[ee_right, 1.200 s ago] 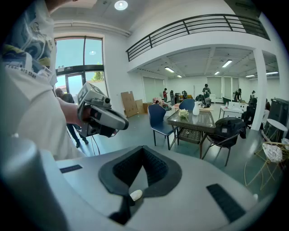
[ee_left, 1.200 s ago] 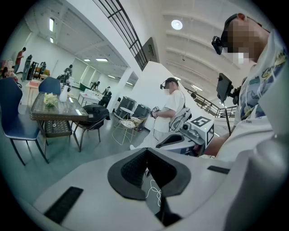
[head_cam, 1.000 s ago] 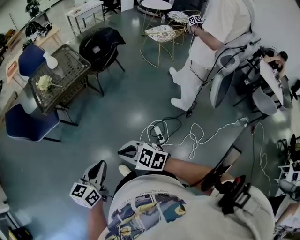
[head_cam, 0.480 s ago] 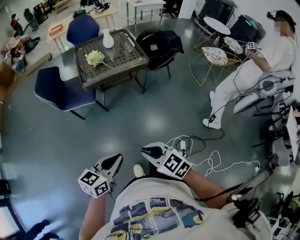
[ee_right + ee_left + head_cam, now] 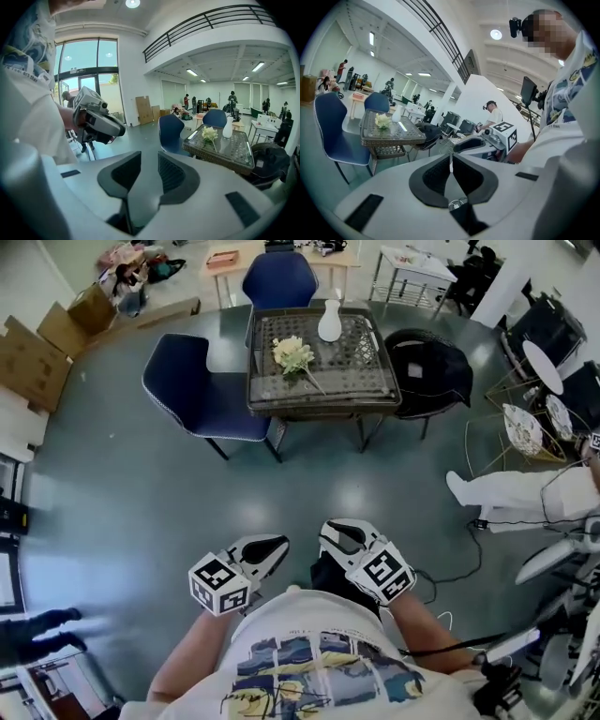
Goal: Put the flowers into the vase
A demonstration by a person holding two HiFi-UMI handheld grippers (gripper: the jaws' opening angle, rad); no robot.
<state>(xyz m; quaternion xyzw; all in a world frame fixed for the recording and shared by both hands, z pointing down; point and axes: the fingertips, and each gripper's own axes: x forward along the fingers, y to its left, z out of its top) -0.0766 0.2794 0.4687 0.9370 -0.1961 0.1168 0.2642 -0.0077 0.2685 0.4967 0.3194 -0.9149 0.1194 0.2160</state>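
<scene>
A bunch of pale flowers (image 5: 293, 354) lies on the wicker table (image 5: 370, 381), far ahead of me. A white vase (image 5: 329, 322) stands upright just beyond them. Both grippers hang near my waist, well short of the table. My left gripper (image 5: 272, 547) is shut and empty, its pads meeting (image 5: 451, 161). My right gripper (image 5: 333, 532) has just been opening; its jaws stand apart with nothing between them (image 5: 149, 161). The right gripper view shows the flowers (image 5: 209, 133) and vase (image 5: 228, 127) beyond a blue chair.
A blue chair (image 5: 202, 390) stands left of the table, another (image 5: 279, 279) behind it, and a black chair with dark cloth (image 5: 431, 371) to its right. Cardboard boxes (image 5: 33, 357) sit at far left. A seated person in white (image 5: 525, 493) is at right.
The view has swung, so the table moved from upper left to top centre. Both grippers shifted across the floor with me. The right jaws have parted.
</scene>
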